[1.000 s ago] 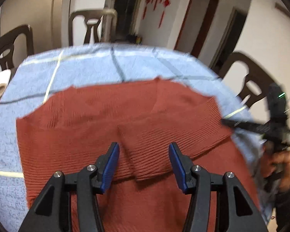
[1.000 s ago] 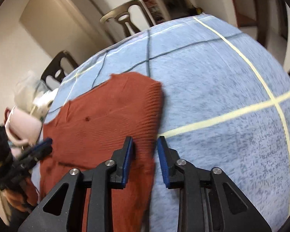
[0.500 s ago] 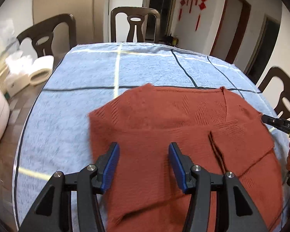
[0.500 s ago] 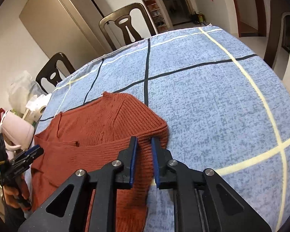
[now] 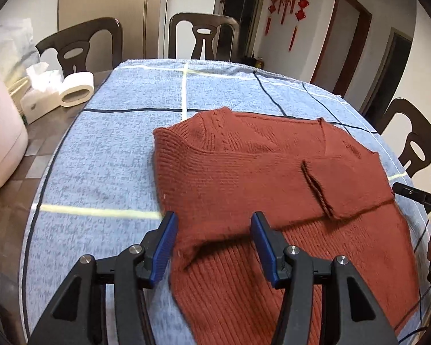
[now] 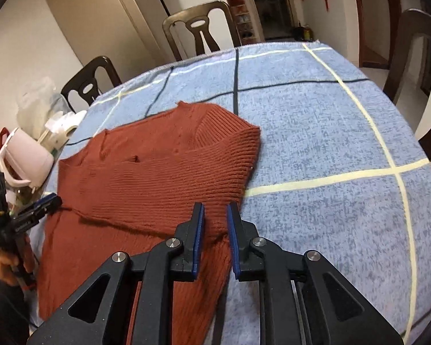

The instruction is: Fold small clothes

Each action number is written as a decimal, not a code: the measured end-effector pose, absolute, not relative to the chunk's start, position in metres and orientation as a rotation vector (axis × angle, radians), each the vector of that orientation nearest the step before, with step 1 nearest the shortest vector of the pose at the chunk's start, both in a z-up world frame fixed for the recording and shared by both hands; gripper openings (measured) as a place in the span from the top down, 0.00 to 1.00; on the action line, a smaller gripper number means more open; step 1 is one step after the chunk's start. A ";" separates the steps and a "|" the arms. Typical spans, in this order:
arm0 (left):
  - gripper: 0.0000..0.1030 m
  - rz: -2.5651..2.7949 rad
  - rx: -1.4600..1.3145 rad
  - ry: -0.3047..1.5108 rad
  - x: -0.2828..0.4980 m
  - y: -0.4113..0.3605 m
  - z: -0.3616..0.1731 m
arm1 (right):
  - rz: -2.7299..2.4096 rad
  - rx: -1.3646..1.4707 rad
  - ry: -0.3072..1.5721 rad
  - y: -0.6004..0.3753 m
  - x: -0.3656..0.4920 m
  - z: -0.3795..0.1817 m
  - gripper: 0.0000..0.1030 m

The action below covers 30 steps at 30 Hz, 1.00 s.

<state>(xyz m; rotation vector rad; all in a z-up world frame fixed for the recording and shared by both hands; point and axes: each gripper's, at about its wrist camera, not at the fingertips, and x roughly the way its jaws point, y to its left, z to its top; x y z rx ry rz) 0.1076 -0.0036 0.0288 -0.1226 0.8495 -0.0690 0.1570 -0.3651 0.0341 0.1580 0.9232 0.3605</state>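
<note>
A rust-red knit sweater (image 5: 244, 172) lies flat on the blue checked tablecloth (image 5: 115, 158), neck toward the far side, with a sleeve folded across its chest. My left gripper (image 5: 214, 230) hangs open over the sweater's left edge; the pads touch nothing. In the right wrist view the sweater (image 6: 158, 178) reaches my right gripper (image 6: 216, 218) at its right edge. Those jaws are opening a little, and bunched knit still fills the narrow gap and touches both pads. The left gripper (image 6: 47, 202) shows at that view's left, held by a hand (image 6: 8, 261).
Dark chairs (image 5: 204, 37) ring the table. Off the cloth's left side stand a pink appliance (image 5: 0, 129), a paper roll (image 5: 77, 92) and a tissue box. Bare cloth (image 6: 316, 143) spreads right of the sweater, to the table's edge.
My left gripper has travelled from over the sweater's middle to its left edge, still open. My right gripper narrowed onto the knit at the right edge, then widened slightly.
</note>
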 end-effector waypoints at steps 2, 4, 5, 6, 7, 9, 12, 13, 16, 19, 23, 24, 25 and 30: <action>0.46 -0.067 -0.122 0.844 0.097 -0.006 0.029 | 0.380 0.147 0.914 -0.362 0.147 0.038 0.84; 0.46 -0.054 -0.117 0.848 0.086 -0.007 0.028 | 0.392 0.129 0.915 -0.360 0.139 0.038 0.84; 0.46 -0.045 -0.116 0.850 0.081 -0.008 0.028 | 0.396 0.116 0.916 -0.358 0.133 0.038 0.84; 0.46 -0.039 -0.118 0.850 0.076 -0.009 0.028 | 0.401 0.110 0.913 -0.356 0.129 0.038 0.84; 0.46 -0.036 -0.120 0.849 0.072 -0.009 0.028 | 0.405 0.107 0.911 -0.355 0.125 0.038 0.82; 0.46 -0.040 -0.122 0.849 0.062 -0.013 0.029 | 0.420 0.111 0.910 -0.353 0.117 0.038 0.80; 0.46 -0.041 -0.098 0.838 0.051 -0.021 0.031 | 0.437 0.104 0.911 -0.349 0.106 0.038 0.67; 0.46 -0.041 -0.089 0.835 0.048 -0.024 0.032 | 0.444 0.100 0.910 -0.347 0.103 0.038 0.63; 0.46 -0.041 -0.083 0.830 0.042 -0.029 0.034 | 0.455 0.104 0.911 -0.344 0.096 0.038 0.62; 0.46 -0.037 -0.082 0.829 0.036 -0.032 0.035 | 0.459 0.115 0.910 -0.343 0.090 0.039 0.62; 0.46 -0.037 -0.084 0.832 0.030 -0.034 0.034 | 0.463 0.101 0.910 -0.340 0.080 0.038 0.61; 0.46 -0.037 -0.083 0.833 0.028 -0.035 0.033 | 0.464 0.096 0.909 -0.339 0.078 0.037 0.61; 0.46 -0.035 -0.083 0.834 0.027 -0.035 0.032 | 0.466 0.093 0.908 -0.339 0.075 0.037 0.61; 0.46 -0.041 -0.104 0.841 0.021 -0.035 0.030 | 0.466 0.100 0.921 -0.340 0.067 0.032 0.60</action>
